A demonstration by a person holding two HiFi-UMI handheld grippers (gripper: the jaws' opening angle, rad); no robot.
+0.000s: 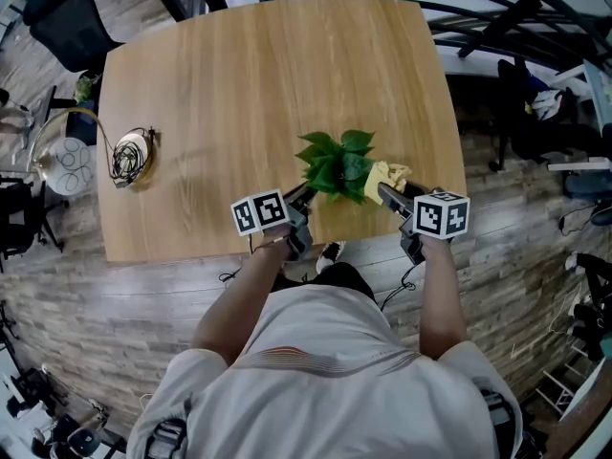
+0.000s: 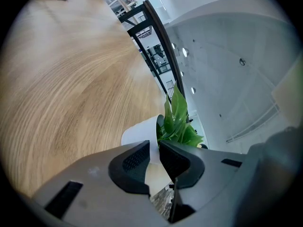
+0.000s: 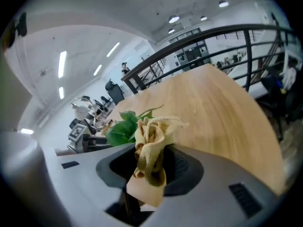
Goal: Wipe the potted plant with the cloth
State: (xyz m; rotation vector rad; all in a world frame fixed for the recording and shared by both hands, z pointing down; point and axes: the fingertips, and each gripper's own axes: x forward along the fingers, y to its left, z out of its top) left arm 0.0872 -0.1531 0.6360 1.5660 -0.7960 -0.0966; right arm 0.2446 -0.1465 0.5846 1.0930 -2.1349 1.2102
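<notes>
1. Bunched between the jaws of the right hand-held gripper (image 3: 151, 168) is a yellow cloth (image 3: 151, 141). The jaws are clenched on it, and its crumpled end sticks out past the tips.
2. From the head view, that cloth (image 1: 391, 175) sits at the right edge of the potted plant (image 1: 337, 163), level with the leaves. Whether it touches them cannot be told.
3. Green leaves (image 3: 120, 129) show just left of the cloth in the right gripper view.
4. Holding the plant from the other side, the left hand-held gripper (image 2: 154, 148) has its jaws closed on the rim of the white pot (image 2: 139, 134). The pot wall runs between the two pads, and the leaves (image 2: 179, 122) rise just beyond them.
5. In the head view the left hand-held gripper (image 1: 304, 197) and the right hand-held gripper (image 1: 382, 192) flank the plant, each with its marker cube nearer the person.
6. The plant stands near the front edge of a pale wooden worktop (image 1: 249, 84), right of centre.
7. A coil of dark cable (image 1: 129, 156) lies at the worktop's left edge, well apart from the plant.
8. A black chair (image 1: 72, 27) stands off the far left corner, on a plank floor (image 1: 96, 304).
</notes>
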